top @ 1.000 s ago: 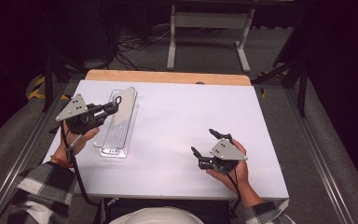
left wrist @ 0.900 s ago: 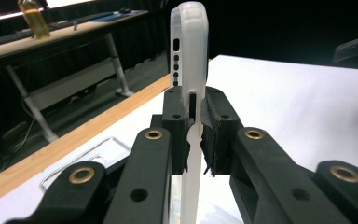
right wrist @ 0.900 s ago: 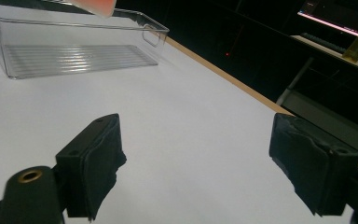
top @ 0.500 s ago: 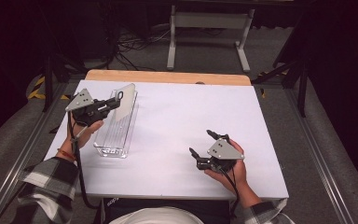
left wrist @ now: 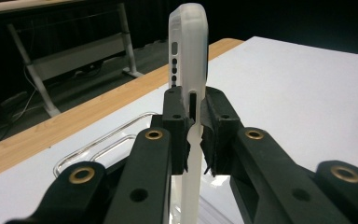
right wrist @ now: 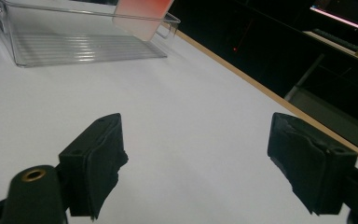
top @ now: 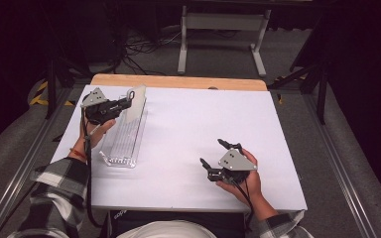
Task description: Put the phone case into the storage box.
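On the white table (top: 188, 134) lies a long clear plastic tray with ribbed bottom (top: 124, 139), near the table's left edge. The left gripper (top: 128, 99) is above the far end of this tray, and its jaws are pressed on the thin edge of a frosted translucent phone case (left wrist: 189, 60), which stands upright over the tray. The right gripper (top: 213, 154) rests low on the table, well apart to the right of the tray, with jaws spread wide and nothing between them.
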The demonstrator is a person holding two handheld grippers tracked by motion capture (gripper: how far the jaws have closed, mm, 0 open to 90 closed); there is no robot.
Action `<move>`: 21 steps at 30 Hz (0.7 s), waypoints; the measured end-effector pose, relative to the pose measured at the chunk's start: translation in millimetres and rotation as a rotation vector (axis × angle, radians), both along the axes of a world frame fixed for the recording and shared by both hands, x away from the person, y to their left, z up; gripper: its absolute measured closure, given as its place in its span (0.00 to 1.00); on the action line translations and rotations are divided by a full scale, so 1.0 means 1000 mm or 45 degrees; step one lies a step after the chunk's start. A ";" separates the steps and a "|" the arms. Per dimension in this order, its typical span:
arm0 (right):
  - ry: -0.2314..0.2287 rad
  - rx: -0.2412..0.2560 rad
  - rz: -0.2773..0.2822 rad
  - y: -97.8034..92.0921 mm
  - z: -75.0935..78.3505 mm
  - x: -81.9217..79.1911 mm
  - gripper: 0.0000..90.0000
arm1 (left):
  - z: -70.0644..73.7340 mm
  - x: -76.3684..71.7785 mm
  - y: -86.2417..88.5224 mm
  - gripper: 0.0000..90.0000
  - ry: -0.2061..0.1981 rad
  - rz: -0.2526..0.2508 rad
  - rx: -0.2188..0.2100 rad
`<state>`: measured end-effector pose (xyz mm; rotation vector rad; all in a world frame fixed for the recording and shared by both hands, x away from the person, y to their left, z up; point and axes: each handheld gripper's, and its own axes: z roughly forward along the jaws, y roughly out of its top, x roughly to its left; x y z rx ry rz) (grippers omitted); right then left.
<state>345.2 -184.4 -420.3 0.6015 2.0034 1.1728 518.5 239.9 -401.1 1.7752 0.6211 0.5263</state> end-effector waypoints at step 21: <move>0.034 -0.080 -0.010 0.005 -0.006 0.003 0.22 | -0.014 0.027 0.005 0.90 0.052 0.028 0.006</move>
